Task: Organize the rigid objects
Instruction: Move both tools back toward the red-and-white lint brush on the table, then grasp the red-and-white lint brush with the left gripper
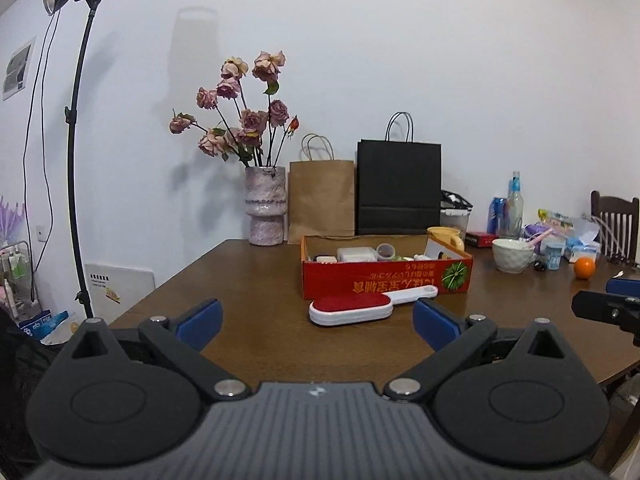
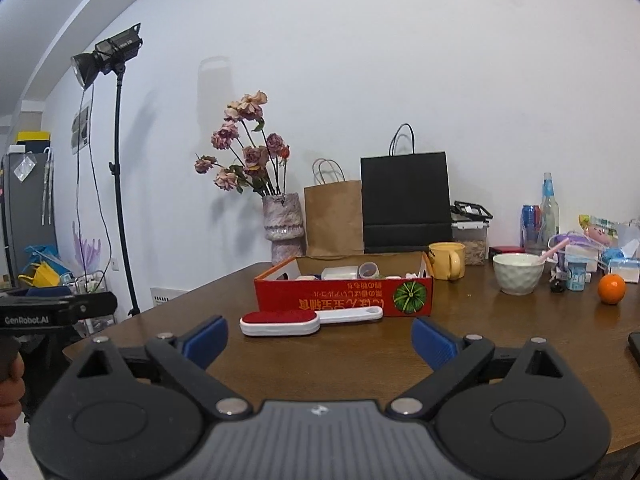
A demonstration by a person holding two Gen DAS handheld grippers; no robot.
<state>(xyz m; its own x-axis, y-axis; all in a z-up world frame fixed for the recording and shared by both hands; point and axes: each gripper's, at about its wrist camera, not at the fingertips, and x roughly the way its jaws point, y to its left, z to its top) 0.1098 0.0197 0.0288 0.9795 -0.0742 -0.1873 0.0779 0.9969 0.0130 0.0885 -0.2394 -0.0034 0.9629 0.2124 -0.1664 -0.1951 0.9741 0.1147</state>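
Red velvet covers the broad oval head of the lint brush (image 1: pixel 351 309), set in a white plastic body that narrows into a flat white handle with a rounded end. It lies flat on the brown wooden table (image 1: pixel 248 280), its long axis running nearly crosswise to both tools: the head points toward the left, the handle toward the right and slightly away. From the left gripper (image 1: pixel 318 322) it sits just ahead, between the two blue pads (image 1: pixel 200 320) and a little beyond them, touching neither. From the right gripper (image 2: pixel 320 340) it lies ahead and off to the left, nearer the left blue pad (image 2: pixel 206 340).

Both tools are spread wide with nothing between their fingers, hovering low over the near table edge.

Directly behind the brush stands the red cardboard box (image 1: pixel 384 280), open-topped, printed with yellow characters and a green pumpkin picture, with small white and grey items inside. The brush handle ends close to the box's front wall; whether it touches is unclear. Beyond the box are a yellow mug (image 2: pixel 447 260), a white bowl (image 2: pixel 518 273) and an orange (image 2: pixel 611 288).
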